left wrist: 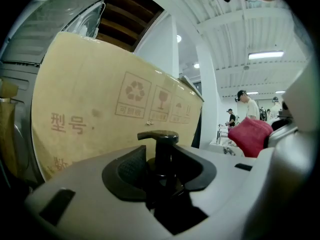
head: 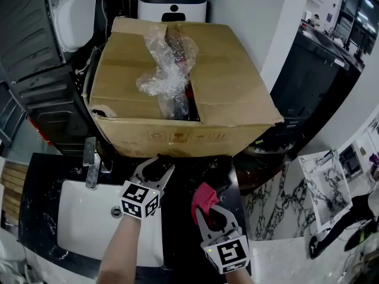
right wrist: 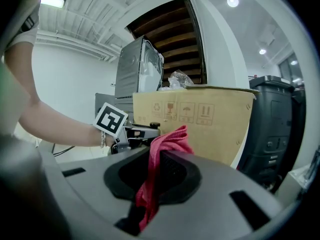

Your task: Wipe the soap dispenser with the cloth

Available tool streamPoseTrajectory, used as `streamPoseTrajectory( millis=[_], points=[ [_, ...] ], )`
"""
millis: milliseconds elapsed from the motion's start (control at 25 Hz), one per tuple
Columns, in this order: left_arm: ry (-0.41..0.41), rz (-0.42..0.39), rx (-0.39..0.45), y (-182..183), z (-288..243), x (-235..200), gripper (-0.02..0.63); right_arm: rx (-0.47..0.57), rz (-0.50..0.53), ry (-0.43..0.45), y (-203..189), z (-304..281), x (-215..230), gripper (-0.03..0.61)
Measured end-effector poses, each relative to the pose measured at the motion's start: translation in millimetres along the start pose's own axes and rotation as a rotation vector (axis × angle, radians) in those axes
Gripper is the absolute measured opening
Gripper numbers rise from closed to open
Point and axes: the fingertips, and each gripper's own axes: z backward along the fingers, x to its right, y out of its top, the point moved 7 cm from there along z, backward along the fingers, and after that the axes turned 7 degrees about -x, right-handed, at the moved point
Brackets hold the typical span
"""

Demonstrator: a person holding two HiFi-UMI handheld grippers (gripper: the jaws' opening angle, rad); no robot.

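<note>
A: Soap dispenser? Head view loses it on the dark desk.

B: Left gripper view: its pump stands between the part-open jaws of the left hand-held gripper, seemingly unpressed. Right hand-held gripper clamps cloth, just beside.

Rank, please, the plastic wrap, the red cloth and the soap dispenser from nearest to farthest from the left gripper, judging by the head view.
1. The soap dispenser: between the jaws of the left gripper.
2. The red cloth: just to its right, held in the right gripper.
3. The plastic wrap: farther off, up on the cardboard box.
</note>
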Motion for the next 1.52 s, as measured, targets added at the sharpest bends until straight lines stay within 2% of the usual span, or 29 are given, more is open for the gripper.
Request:
streamPoseTrajectory(
  millis=[240, 480, 560, 760, 840, 1080, 1280, 1400, 1520],
  points=[
    [-0.046, -0.093, -0.018, 4, -5, 2, 0.11, -0.009, 0.001, 0.0, -4, 0, -2, 0.049],
    [-0.03, -0.055, -0.11, 8, 5, 10, 0.107, -0.005, 0.017, 0.005, 4, 7, -7, 0.049],
    [-0.018, -0.01, -0.142, 15, 13, 15, 0.107, 0.012, 0.021, -0.003, 9, 12, -6, 0.049],
    [0.014, 0.215, -0.193, 39, 39, 25, 0.106, 0.058, 0.05, -0.004, 24, 32, -4, 0.049],
    [0.021, 0.27, -0.212, 47, 51, 31, 0.106, 0.076, 0.061, -0.003, 29, 40, -3, 0.049],
    [0.06, 0.377, -0.259, 58, 79, 53, 0.107, 0.091, 0.096, 0.037, 31, 54, -5, 0.049],
    [0.05, 0.489, -0.27, 62, 84, 71, 0.107, 0.114, 0.125, 0.157, 36, 55, -21, 0.049],
    [0.044, 0.501, -0.276, 65, 85, 85, 0.107, 0.136, 0.124, 0.189, 43, 52, -27, 0.049],
    [0.021, 0.502, -0.258, 71, 87, 98, 0.106, 0.133, 0.118, 0.164, 47, 48, -25, 0.049]
  ],
)
